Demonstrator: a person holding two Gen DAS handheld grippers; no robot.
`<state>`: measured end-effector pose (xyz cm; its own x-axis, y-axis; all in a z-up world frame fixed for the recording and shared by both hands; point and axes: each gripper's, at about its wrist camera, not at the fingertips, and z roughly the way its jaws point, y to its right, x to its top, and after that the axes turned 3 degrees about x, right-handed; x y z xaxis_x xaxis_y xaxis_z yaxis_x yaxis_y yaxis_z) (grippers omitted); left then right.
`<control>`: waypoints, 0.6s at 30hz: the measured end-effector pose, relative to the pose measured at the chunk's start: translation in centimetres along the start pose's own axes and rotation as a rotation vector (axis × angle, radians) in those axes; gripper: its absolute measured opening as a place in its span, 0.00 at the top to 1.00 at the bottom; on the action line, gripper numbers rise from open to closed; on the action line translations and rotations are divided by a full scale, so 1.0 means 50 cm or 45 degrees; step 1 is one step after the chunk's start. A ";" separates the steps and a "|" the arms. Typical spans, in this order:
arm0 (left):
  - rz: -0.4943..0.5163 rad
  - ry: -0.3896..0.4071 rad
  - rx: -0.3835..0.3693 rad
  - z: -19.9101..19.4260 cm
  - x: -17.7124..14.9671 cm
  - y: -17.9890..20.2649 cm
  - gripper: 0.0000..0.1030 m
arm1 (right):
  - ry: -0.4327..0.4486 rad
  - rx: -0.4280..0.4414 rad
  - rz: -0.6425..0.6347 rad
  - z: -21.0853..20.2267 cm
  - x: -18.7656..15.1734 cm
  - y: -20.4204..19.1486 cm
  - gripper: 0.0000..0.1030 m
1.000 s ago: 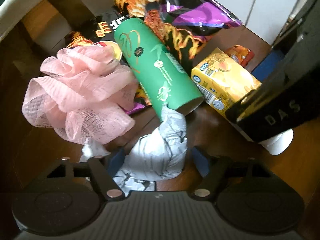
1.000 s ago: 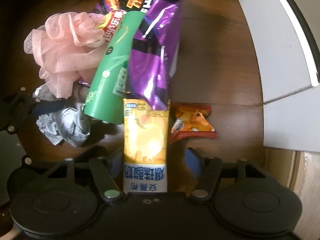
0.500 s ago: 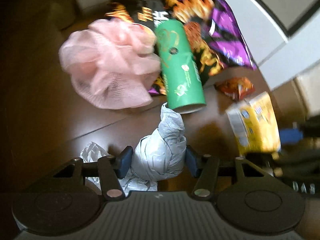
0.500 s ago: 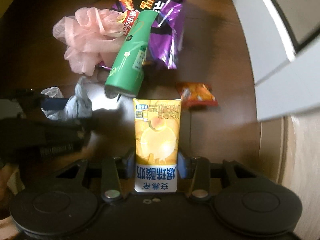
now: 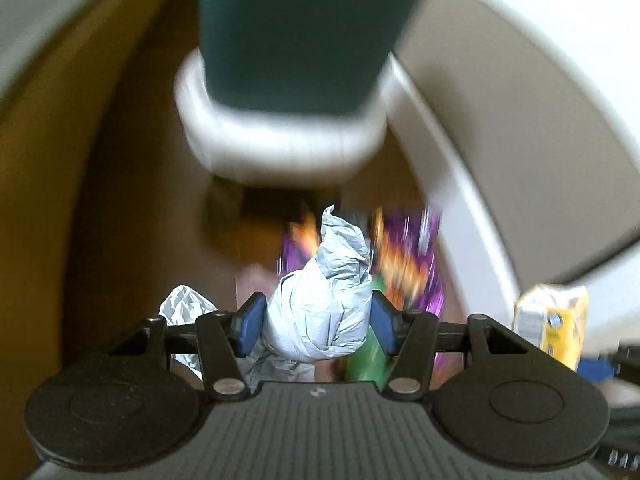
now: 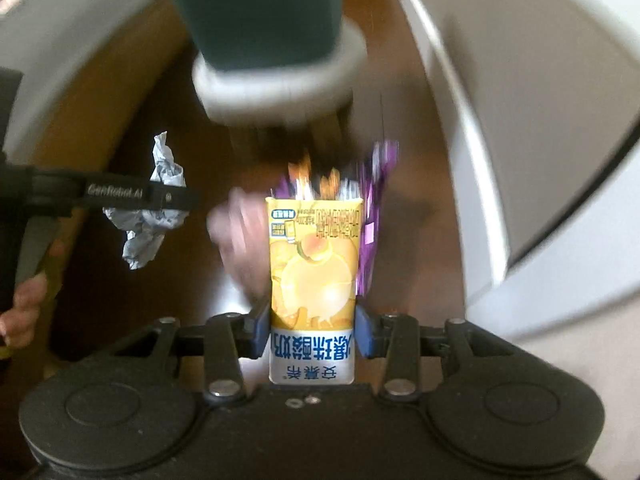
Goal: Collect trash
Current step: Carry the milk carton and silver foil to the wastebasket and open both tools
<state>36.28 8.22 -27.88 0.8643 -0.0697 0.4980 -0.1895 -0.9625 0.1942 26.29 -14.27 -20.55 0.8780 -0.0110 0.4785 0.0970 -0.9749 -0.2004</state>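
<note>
**Caller:** Between your left gripper's (image 5: 316, 320) blue pads sits the crumpled grey paper (image 5: 320, 300), pinched on both sides and carried clear of the dark wooden floor (image 5: 132, 240). Your right gripper (image 6: 311, 330) has its pads pressed against the yellow drink carton (image 6: 312, 276), which stands upright in the jaws with its print upside down to the camera.

**Partner:** So you have two pieces in hand. Is anything binned?

**Caller:** Nothing the views show as binned. Ahead of both cameras stands a dark teal container with a white rim (image 5: 288, 80), and I'd judge that's your bin, though its opening isn't visible from either wrist.

**Partner:** What's left on the floor for you?

**Caller:** Plenty. Beyond the carton you can make out the purple snack bag (image 6: 372, 208) with orange flames, blurred. A pink blur (image 6: 240, 232) lies just left of the carton; too smeared to name with certainty. From the left wrist, a slice of something green (image 5: 366, 360) shows under the paper, and more purple wrapper behind it.

**Partner:** And your hands?

**Caller:** In the right wrist view you can see your left gripper out to the side, paper hanging from it, and your fingers (image 6: 20, 312) wrapped on its handle.

**Partner:** Progress, then?

**Caller:** Early, I'd say. Both grips look secure, but you've got the drop still to make and several pieces waiting below.
</note>
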 end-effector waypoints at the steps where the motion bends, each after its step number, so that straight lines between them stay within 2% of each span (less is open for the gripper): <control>1: -0.053 0.025 -0.028 -0.023 0.028 -0.008 0.47 | 0.044 0.008 -0.007 -0.030 0.027 -0.004 0.60; 4: -0.171 0.091 -0.103 -0.090 0.096 -0.025 0.47 | 0.210 0.019 -0.010 -0.109 0.102 -0.018 0.60; 6: -0.166 0.137 -0.084 -0.127 0.133 -0.020 0.47 | 0.308 0.028 -0.002 -0.148 0.155 -0.022 0.60; 9: -0.164 0.204 -0.114 -0.176 0.194 -0.012 0.47 | 0.443 0.057 -0.064 -0.184 0.243 -0.033 0.60; 12: -0.127 0.287 -0.100 -0.216 0.256 0.014 0.47 | 0.585 0.083 -0.126 -0.217 0.333 -0.047 0.60; 18: -0.105 0.367 -0.140 -0.285 0.420 0.047 0.47 | 0.685 0.121 -0.173 -0.203 0.491 -0.063 0.60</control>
<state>47.34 8.22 -4.92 0.7143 0.0993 0.6927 -0.1875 -0.9265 0.3262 42.77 -13.71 0.52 0.4943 -0.0230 0.8690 0.2562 -0.9514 -0.1709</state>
